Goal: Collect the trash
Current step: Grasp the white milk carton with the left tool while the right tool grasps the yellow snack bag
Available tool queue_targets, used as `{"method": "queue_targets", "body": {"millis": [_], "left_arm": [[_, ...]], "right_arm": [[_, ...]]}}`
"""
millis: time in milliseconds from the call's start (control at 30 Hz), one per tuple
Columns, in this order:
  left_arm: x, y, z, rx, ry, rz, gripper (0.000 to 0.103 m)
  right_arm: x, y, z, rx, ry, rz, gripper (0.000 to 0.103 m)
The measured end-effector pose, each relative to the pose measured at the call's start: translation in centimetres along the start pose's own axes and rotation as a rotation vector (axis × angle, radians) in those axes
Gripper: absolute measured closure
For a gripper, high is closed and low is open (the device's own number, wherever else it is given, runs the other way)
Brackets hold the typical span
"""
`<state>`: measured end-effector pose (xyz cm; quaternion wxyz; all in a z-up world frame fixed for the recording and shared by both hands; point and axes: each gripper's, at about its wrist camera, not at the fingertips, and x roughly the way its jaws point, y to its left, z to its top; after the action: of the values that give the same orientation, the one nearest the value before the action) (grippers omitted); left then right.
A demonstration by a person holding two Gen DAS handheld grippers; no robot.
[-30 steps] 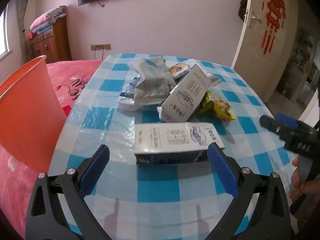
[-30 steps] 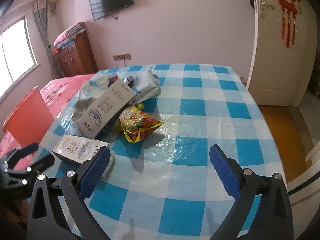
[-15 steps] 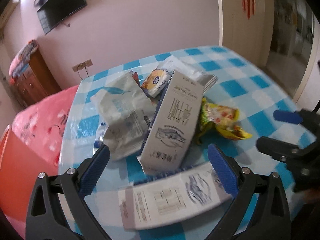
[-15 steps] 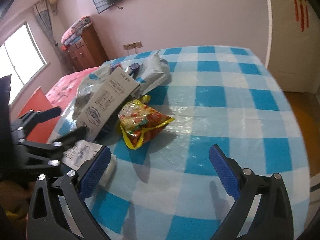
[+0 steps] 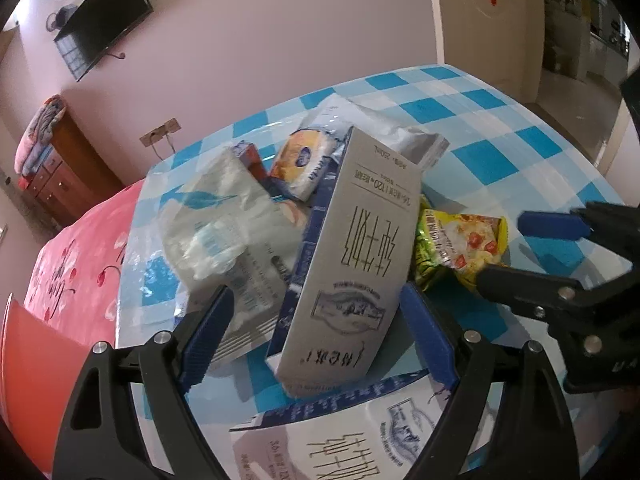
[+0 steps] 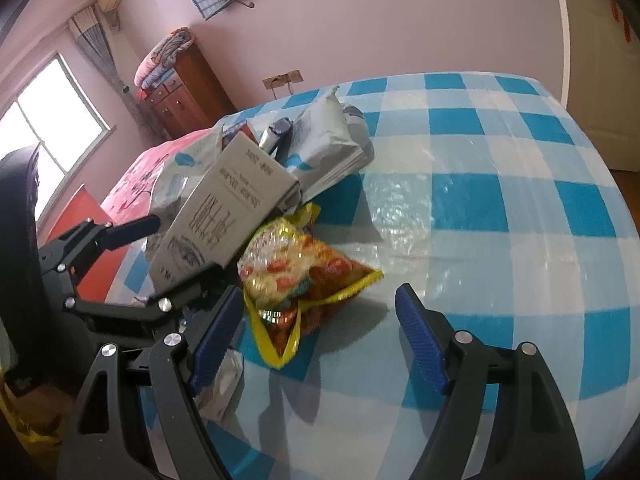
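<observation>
A bedroom with a wall TV (image 5: 102, 20) and a desk (image 6: 500, 200) under a blue-checked cloth, where the trash sits heaped: a tilted milk carton (image 5: 352, 256), crumpled white bags (image 5: 224, 224), a bun packet (image 5: 302, 164), a yellow snack bag (image 6: 300, 276) and a second carton (image 5: 360, 440) lying flat nearest me. My left claw (image 5: 316, 336) is spread wide around the tilted carton's base, my right claw (image 6: 320, 336) is spread around the snack bag, and neither grips anything. Nothing looks collected yet, I judge; the whole pile is left to move to the red bin (image 5: 28, 368) beside the desk.
</observation>
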<state>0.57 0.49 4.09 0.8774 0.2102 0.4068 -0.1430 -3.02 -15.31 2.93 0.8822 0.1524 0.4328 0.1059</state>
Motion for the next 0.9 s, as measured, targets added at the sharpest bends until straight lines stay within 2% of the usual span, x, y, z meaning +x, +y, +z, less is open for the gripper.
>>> {"method": "queue_targets", "body": {"millis": [133,233,267,433,700,867,900], "left_arm": [[0.9,-0.5,0.0,0.019,0.024,0.004,0.020],[1.2,-0.6,0.1,0.009,0.024,0.019,0.030],[1.2,-0.5,0.2,0.000,0.021,0.019,0.039],[0.6,0.2,0.4,-0.056,0.009,0.000,0.040],[-2.8,2.8,-0.1,-0.170,-0.063,-0.028,0.041],[-5.4,4.3,-1.2,-0.245,-0.105,-0.049,0.041],[-5.7,4.5,-1.4,-0.256,-0.110,-0.052,0.041]], "right_arm": [[0.6,-0.2,0.8,-0.031,0.008,-0.013,0.018],[0.8,-0.5,1.0,-0.029,0.015,-0.007,0.016],[0.8,-0.5,1.1,-0.030,0.016,-0.006,0.016],[0.8,0.2,1.2,-0.064,0.016,0.018,0.016],[1.6,0.9,1.8,-0.103,0.027,0.058,0.016],[2.1,1.5,1.8,-0.143,0.031,0.049,0.016],[2.3,1.8,1.8,-0.160,0.036,0.041,0.020]]}}
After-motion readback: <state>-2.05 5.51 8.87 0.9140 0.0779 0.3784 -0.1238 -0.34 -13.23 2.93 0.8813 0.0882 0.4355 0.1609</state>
